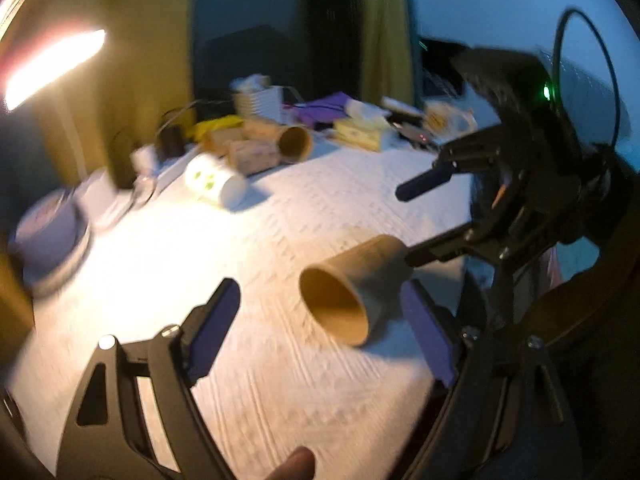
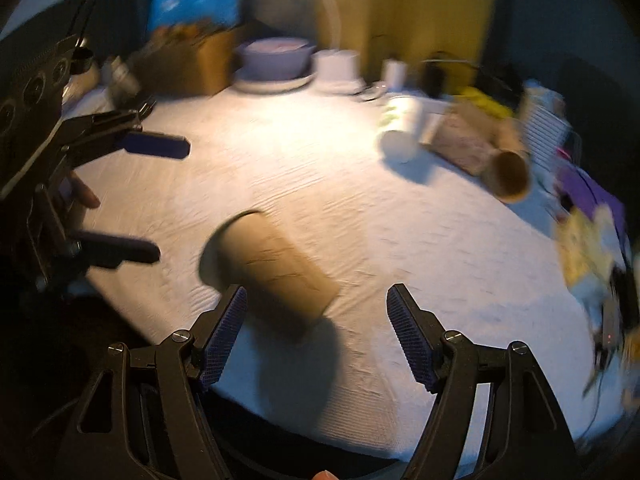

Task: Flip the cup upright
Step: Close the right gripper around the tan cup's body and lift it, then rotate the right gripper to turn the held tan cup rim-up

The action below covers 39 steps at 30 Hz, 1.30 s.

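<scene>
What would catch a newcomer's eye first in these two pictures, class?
First, the brown paper cup lying on its side in the middle of the white tablecloth, between the two open grippers. Next, the left gripper and right gripper, both empty, pointing at the cup from opposite sides. Last, the glaring lamp over the cluttered far edge.

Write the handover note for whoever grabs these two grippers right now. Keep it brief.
Left gripper: open, empty, pointed at the cup's open mouth.
Right gripper: open, empty, at the cup's closed base end, jaws apart on either side of it. Whether a finger touches the cup cannot be told through the blur.
Brown paper cup: lying on its side on the white tablecloth, between the two grippers, not held.
Other cups lie on their sides among the clutter at the table's far edge.
Done: both grippers brought up to the cup.
Left: grasp the cup, stand it mouth up, release.
</scene>
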Available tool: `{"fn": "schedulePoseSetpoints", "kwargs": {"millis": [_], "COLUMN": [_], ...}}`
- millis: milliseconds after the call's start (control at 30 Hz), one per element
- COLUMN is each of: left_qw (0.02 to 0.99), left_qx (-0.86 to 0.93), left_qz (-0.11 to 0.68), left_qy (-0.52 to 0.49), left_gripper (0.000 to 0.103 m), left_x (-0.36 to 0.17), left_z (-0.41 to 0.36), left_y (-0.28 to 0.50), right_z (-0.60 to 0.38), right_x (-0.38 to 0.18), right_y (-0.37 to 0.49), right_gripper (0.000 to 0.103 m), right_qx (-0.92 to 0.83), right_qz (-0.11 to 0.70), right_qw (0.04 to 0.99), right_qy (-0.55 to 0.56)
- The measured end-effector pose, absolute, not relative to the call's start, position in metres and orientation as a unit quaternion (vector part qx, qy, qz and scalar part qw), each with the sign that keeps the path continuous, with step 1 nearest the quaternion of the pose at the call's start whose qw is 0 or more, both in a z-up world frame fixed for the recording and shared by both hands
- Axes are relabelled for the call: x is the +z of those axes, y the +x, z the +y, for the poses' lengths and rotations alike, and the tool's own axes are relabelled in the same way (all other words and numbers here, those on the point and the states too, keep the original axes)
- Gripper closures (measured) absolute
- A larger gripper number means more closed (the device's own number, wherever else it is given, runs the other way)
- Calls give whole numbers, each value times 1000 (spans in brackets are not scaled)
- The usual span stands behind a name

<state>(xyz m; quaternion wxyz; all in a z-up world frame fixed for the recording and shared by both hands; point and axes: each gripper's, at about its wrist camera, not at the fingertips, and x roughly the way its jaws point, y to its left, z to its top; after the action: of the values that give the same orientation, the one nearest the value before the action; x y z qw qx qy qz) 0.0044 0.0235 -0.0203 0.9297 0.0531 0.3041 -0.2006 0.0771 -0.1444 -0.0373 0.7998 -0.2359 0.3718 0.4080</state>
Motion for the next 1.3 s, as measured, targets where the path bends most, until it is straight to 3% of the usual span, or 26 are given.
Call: {"fn": "schedulePoseSetpoints", "kwargs": {"millis": [167,800,900,1000,1300], "left_qw": [936,936,935,937,934], "left_qx": [-176,-205,-206,-202,-197], "left_qz": [305,266,263,260,270], "left_qy": [-28,-101,-116,-120,-123], "left_gripper": [19,19,19,19,19], "left_x": [-38,-54,-54,-53,-56], "left_z": [52,85,90,91,90], "left_y": [-13,-22,-22,-24,-20], "right_z": [-117,-40,-34,-30,-34], "right_x": [-33,-82,-89,-95,-72], "right_y": [70,71,75,73,80], "right_gripper": [27,27,28,36,37], "right_qx": [450,422,418,419,429], "right_qz": [390,409,413,406,391], "right_qw": [752,618,607,598,646], "right_qy": [-283,-522,-535,-550,-497]}}
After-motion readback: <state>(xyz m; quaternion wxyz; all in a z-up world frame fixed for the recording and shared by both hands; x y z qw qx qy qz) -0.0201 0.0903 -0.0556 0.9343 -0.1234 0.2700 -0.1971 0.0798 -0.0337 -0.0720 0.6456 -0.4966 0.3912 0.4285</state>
